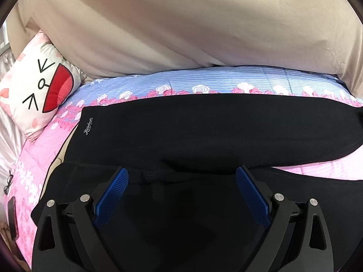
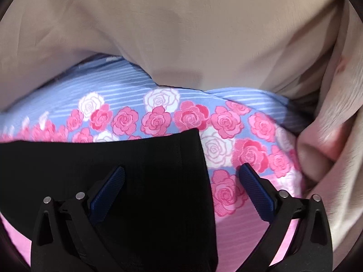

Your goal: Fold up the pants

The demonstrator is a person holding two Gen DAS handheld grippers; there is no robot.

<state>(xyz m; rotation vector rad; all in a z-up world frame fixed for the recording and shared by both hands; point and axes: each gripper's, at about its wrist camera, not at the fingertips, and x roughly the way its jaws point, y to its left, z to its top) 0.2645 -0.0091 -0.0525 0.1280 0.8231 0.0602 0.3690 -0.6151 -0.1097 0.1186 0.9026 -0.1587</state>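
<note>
Black pants (image 1: 204,131) lie flat across a rose-patterned bedspread (image 1: 204,81), with a small white logo near their left end. My left gripper (image 1: 181,172) is open just above the black cloth, its blue pads (image 1: 111,197) spread wide over a seam where two layers meet. In the right wrist view the pants' right end (image 2: 136,158) shows a straight hemmed edge. My right gripper (image 2: 181,170) is open and straddles that edge: one blue pad (image 2: 106,192) over the black cloth, the other over the bedspread (image 2: 226,122).
A beige quilt (image 1: 181,27) is bunched along the far side of the bed and curls round the right in the right wrist view (image 2: 329,136). A cat-face pillow (image 1: 38,90) lies at far left, with glasses (image 1: 8,181) and a dark phone (image 1: 12,219) near the left edge.
</note>
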